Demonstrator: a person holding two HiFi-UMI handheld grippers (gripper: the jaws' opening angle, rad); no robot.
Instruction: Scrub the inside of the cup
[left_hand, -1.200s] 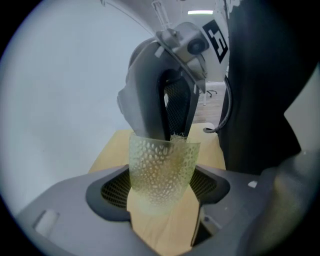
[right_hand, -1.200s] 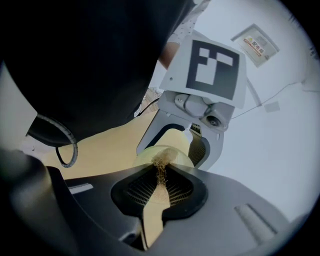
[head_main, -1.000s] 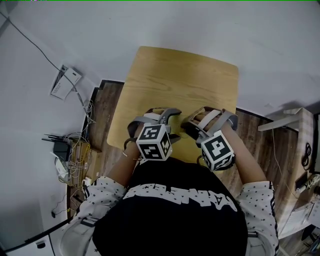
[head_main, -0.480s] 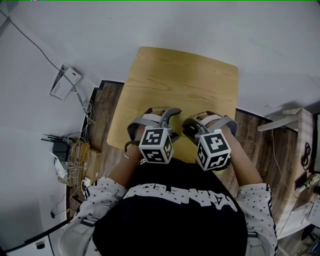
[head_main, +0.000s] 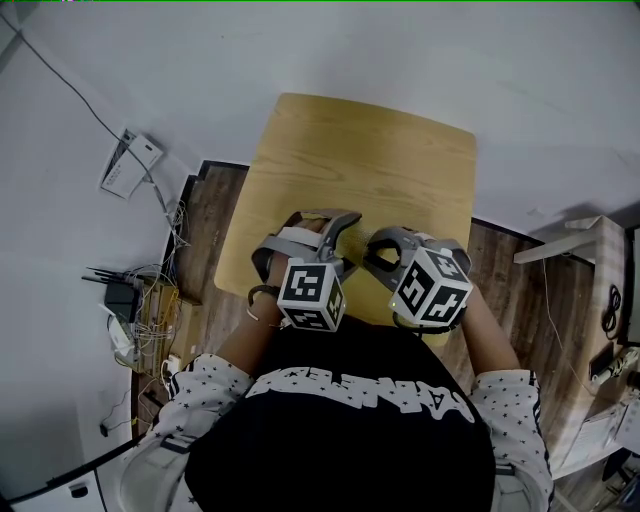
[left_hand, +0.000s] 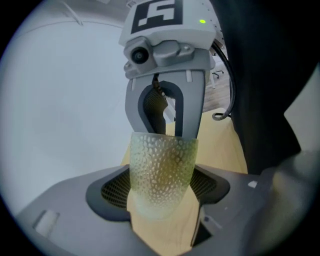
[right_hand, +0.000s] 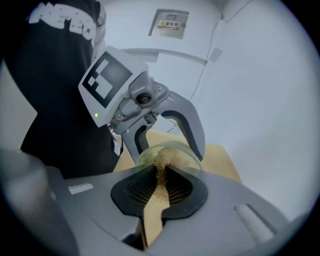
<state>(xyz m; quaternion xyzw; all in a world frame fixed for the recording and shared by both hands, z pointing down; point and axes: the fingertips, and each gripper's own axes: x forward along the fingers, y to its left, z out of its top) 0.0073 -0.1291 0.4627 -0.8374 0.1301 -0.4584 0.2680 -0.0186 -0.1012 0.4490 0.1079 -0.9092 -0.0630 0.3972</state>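
Observation:
A translucent, dimpled yellowish cup (left_hand: 162, 167) sits between the mesh pads (left_hand: 114, 189) of my left gripper (left_hand: 162, 192), which is shut on its sides. In the right gripper view the cup's mouth (right_hand: 172, 154) faces me. My right gripper (right_hand: 161, 186) is shut on a thin tan fibrous scrubber (right_hand: 161, 172) that reaches into that mouth. From above, the left gripper (head_main: 305, 240) and right gripper (head_main: 410, 250) meet nose to nose above the near edge of the wooden table (head_main: 360, 160). The cup is hidden there by the grippers.
The table top beyond the grippers is bare wood. On the floor to the left lie a router with cables (head_main: 125, 300) and a white box (head_main: 130, 165). A white shelf (head_main: 585, 240) stands at the right. My body in a black shirt (head_main: 345, 420) is close behind the grippers.
The right gripper has rolled about its own axis, so its marker cube shows a different face. The left gripper has tilted slightly. Both stay in the same place.

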